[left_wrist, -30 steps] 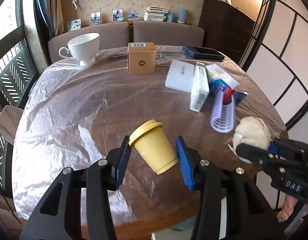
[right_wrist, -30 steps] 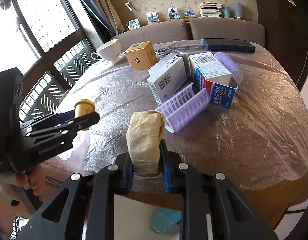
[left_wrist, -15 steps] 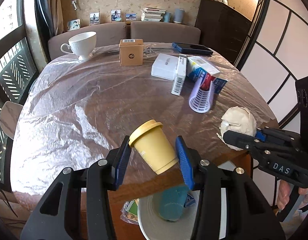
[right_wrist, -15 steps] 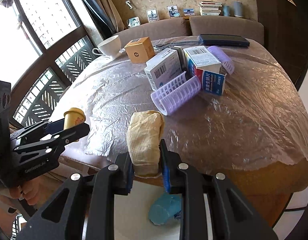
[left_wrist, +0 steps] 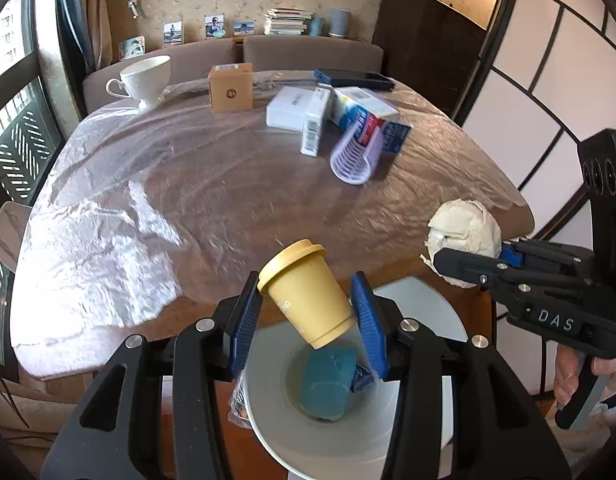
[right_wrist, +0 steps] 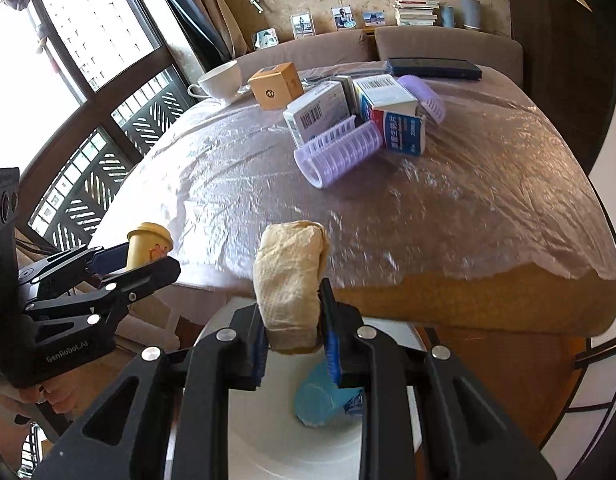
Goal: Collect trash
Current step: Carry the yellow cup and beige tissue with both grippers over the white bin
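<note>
Carrying two pieces of trash at once, the person has both tools poised over the white bin (left_wrist: 331,436) that stands on the floor just off the near edge of the table (left_wrist: 212,184). The left gripper (left_wrist: 308,320) is clenched on a yellow lidded cup (left_wrist: 306,294), which sits tilted between the blue pads, lid toward the table and base pointing down at the bin's mouth. The right gripper (right_wrist: 294,336) is clamped tight on a crumpled beige paper wad (right_wrist: 290,280), which stands up out of the jaws above the bin's rim. A blue cup (left_wrist: 327,384) and a small wrapper already lie at the bottom of the bin.

The step in hand appears to be the drop. To do it well, each item should hang fully inside the rim before the jaws part. In the left wrist view the cup seems well centred. The wad, seen from the right wrist, looks closer to the bin's table-side edge, so a little more travel away from the table would probably help. Releasing one tool at a time would likely keep the two grippers, now near each other, from bumping. The cup may roll out of its tilt as it falls, so a clean, full opening is better than a slow one. The boxes (right_wrist: 349,110), hair rollers (right_wrist: 339,152) and teacup (left_wrist: 146,80) on the table seem to stay put.
</note>
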A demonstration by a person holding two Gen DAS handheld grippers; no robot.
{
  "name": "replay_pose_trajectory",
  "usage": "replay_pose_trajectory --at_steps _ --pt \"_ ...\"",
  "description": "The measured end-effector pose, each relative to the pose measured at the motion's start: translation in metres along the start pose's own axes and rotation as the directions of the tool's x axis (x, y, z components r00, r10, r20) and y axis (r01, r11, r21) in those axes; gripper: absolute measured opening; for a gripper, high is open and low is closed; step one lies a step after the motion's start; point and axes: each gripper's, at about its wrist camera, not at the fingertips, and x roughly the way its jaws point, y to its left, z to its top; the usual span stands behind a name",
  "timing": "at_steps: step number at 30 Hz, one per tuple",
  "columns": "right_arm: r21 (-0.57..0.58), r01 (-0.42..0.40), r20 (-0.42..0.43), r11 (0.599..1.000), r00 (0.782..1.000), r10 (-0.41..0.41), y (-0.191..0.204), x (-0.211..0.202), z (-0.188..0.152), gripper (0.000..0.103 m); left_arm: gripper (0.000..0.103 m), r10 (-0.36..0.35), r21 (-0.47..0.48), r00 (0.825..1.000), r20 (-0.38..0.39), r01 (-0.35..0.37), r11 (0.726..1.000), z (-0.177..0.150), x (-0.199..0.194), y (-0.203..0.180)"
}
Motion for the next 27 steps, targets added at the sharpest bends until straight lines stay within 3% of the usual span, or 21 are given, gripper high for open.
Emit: replay_pose_trajectory --at_steps 27 --pt "-0.032 0.005 -0.108 0.999 0.994 -0.009 -0.013 -0.007 -0.050 0.023 0.047 -0.028 0.053 0.992 -0.124 0.034 0.998 -0.049 0.010 -0.029"
